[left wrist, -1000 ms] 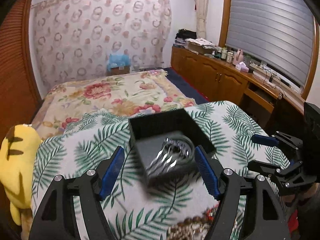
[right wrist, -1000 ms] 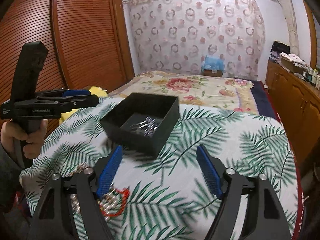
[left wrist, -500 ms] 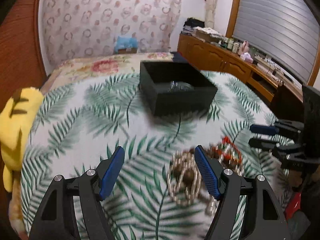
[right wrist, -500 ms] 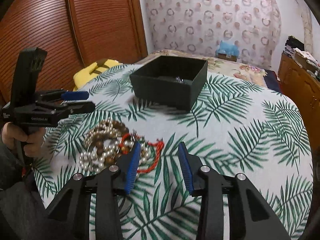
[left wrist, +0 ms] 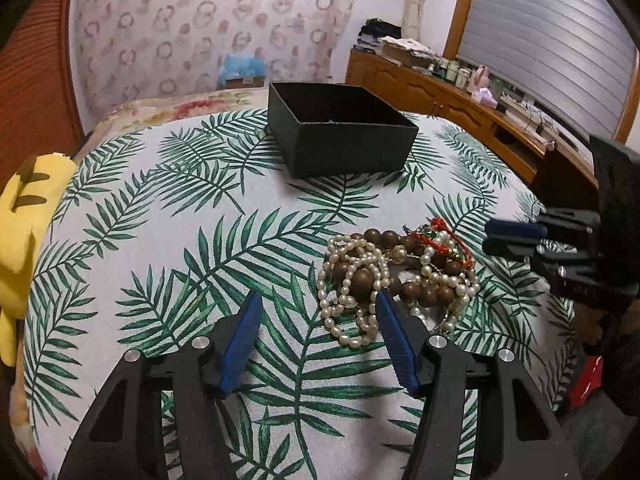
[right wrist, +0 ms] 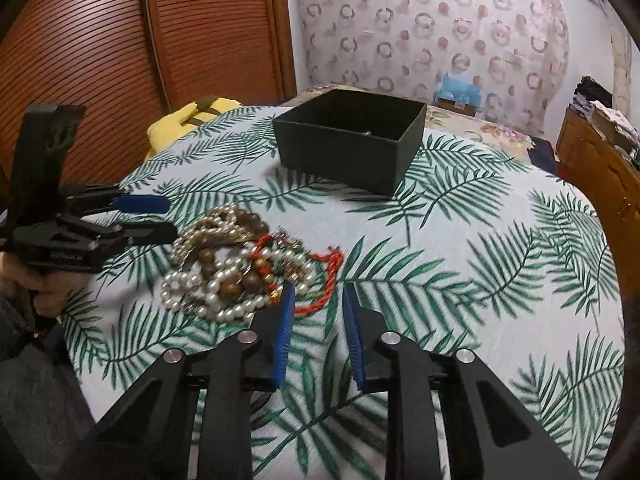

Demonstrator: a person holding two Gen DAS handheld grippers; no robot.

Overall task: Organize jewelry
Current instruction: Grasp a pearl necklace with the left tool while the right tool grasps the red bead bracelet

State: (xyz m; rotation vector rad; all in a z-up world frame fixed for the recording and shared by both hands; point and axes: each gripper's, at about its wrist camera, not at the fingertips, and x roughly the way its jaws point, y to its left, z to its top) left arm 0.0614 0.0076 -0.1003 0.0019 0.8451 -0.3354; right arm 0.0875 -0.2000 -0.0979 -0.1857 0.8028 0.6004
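Jewelry pile (left wrist: pixel 396 276): heaped on the leaf-print cloth (left wrist: pixel 168 240), near side of the black box (left wrist: pixel 340 136).
Left gripper (left wrist: pixel 316 316): jaws apart, closing, beside the pearls.
Right gripper (right wrist: pixel 319 304): jaws narrowing; red cord (right wrist: pixel 326 280) seems between, unpinched.

No readable text anywhere. Only lettering: small pale print on side of left gripper (right wrist: pixel 150 218) body, seen off to left of right gripper (right wrist: pixel 318 300) in its cam; too blurred/small to read. Black box (left wrist: pixel 340 136) ahead of both tools: no label visible.
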